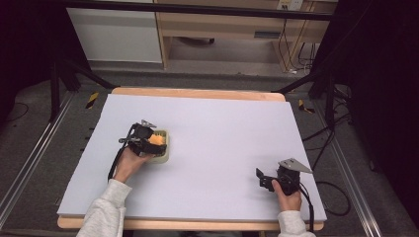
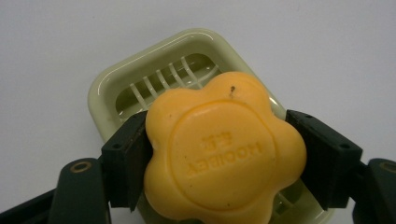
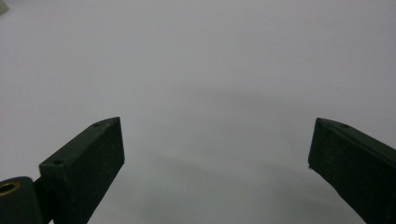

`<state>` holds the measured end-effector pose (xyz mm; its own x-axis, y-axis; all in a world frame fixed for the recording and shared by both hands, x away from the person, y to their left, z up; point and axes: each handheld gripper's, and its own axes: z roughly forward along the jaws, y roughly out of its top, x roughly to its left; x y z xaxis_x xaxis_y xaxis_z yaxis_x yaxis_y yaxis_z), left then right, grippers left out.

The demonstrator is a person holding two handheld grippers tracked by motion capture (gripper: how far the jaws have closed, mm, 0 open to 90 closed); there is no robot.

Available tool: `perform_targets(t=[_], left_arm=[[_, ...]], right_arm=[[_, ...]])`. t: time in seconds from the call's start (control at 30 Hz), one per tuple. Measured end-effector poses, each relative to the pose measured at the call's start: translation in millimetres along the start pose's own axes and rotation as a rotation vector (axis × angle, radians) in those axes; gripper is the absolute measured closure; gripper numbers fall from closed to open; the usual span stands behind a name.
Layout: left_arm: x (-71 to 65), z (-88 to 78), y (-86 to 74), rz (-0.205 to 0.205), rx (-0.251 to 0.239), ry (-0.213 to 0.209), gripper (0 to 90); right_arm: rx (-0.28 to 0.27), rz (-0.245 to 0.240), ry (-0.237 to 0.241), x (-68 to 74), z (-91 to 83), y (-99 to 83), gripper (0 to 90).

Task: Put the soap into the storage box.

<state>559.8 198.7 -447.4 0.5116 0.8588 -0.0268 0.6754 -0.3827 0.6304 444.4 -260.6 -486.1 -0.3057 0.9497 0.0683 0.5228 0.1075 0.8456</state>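
An orange flower-shaped soap (image 2: 224, 154) with raised lettering sits between the black jaws of my left gripper (image 2: 218, 161), and both pads press on its sides. It hangs just over a pale green soap dish (image 2: 140, 70) with a slotted floor. In the high view the left gripper (image 1: 153, 143) holds the soap (image 1: 157, 139) over the dish (image 1: 166, 153) at the table's left middle. My right gripper (image 1: 264, 178) rests near the front right with its jaws wide apart; the right gripper (image 3: 215, 154) has nothing but bare table between them.
The table top (image 1: 217, 128) is a pale grey sheet on a wooden board. Black frame legs and cables stand on the floor at both sides, and a wooden bench lies beyond the far edge.
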Motion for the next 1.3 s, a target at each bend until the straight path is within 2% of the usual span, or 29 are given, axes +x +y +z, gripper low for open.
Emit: perform_targets(t=[0.3,0.4,0.73,1.0,1.3], left_arm=[[0.1,0.1,-0.2,0.004,-0.004,0.0,25.5],[-0.7,-0.5,0.2,0.011,-0.011,0.007,22.7],[-1.3,-5.3,0.9,0.02,-0.044,0.016,22.0],[-4.7,-18.8,2.1,0.02,-0.107,0.011,22.2],[-21.5,-31.4,-5.6,0.049,-0.169,0.01,22.6]], right_arm=[[0.001,-0.002,0.0,0.2,0.0,0.0,4.1],[0.001,-0.001,0.0,0.2,0.1,0.0,4.1],[0.002,-0.002,0.001,0.3,0.0,0.0,4.1],[0.002,-0.003,0.003,0.4,0.0,0.0,4.1],[0.003,-0.003,0.005,0.4,-0.1,0.0,4.1]])
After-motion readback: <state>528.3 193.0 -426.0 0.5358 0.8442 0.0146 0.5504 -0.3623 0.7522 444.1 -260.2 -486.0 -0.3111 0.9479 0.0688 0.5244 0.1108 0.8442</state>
